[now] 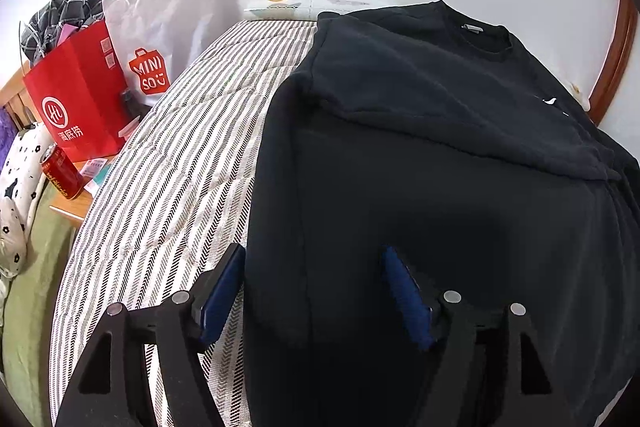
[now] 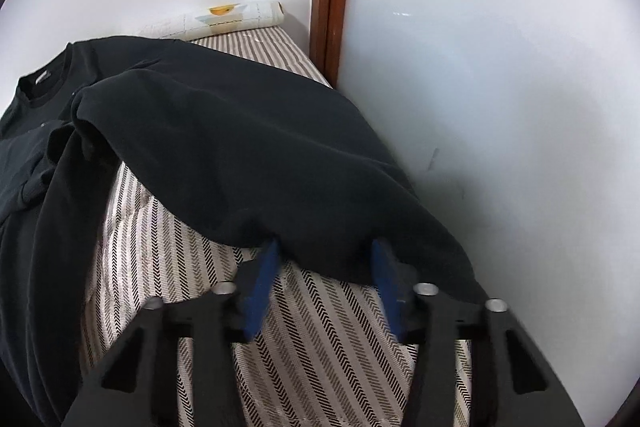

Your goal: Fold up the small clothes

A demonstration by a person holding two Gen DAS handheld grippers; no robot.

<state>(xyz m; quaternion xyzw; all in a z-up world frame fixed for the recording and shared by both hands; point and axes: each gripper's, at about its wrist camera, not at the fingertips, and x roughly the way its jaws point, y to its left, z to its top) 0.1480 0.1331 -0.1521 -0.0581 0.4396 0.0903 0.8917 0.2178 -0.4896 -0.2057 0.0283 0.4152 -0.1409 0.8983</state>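
The left gripper (image 1: 312, 287) has its jaws spread wide over the left edge of the black sweatshirt (image 1: 420, 147): 1 blue pad hangs above the striped bed cover (image 1: 168, 155), the other above the dark cloth, and neither pinches it. The sweatshirt lies flat across the bed, collar toward the far wall, 1 sleeve folded across its chest. Beside the bed's left edge, a red paper bag (image 1: 80, 99) holds dark checked fabric, with a red can (image 1: 62, 171) near it. The right gripper (image 2: 326, 259) has its jaws partly apart, both tips touching the lifted sweatshirt hem (image 2: 320, 227) near the bed's right edge; no cloth is clamped.
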